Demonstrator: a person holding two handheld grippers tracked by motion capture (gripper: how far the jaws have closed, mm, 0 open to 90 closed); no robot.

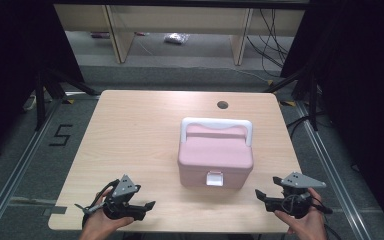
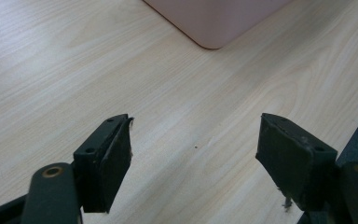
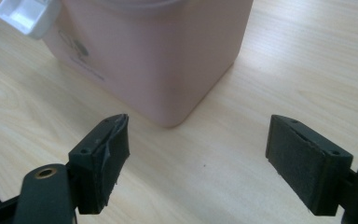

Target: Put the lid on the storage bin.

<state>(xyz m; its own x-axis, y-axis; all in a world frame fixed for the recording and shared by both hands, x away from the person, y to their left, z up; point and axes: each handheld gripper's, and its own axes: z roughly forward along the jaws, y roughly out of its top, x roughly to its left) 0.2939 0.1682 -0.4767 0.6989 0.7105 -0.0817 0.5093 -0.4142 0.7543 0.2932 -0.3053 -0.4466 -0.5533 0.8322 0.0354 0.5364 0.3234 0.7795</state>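
Pink box [image 1: 215,159] with white handle [image 1: 216,125] and white latch [image 1: 214,178], lid shut, near middle of wooden table [image 1: 130,135]. Left tongs [image 1: 147,206] spread wide, empty, near front edge. Right tongs [image 1: 260,196] spread wide, empty, beside box's front right corner.

A pale wood worktop [image 1: 130,130] with rounded corners and a round cable hole [image 1: 222,105] stands on grey floor [image 1: 10,150]. A "5" [image 1: 60,135] is marked on the floor to its left. Behind, light wooden furniture legs [image 1: 117,35], loose black cables [image 1: 272,35] and a small bag [image 1: 176,38]. Dark curtains [image 1: 365,75] flank both sides.
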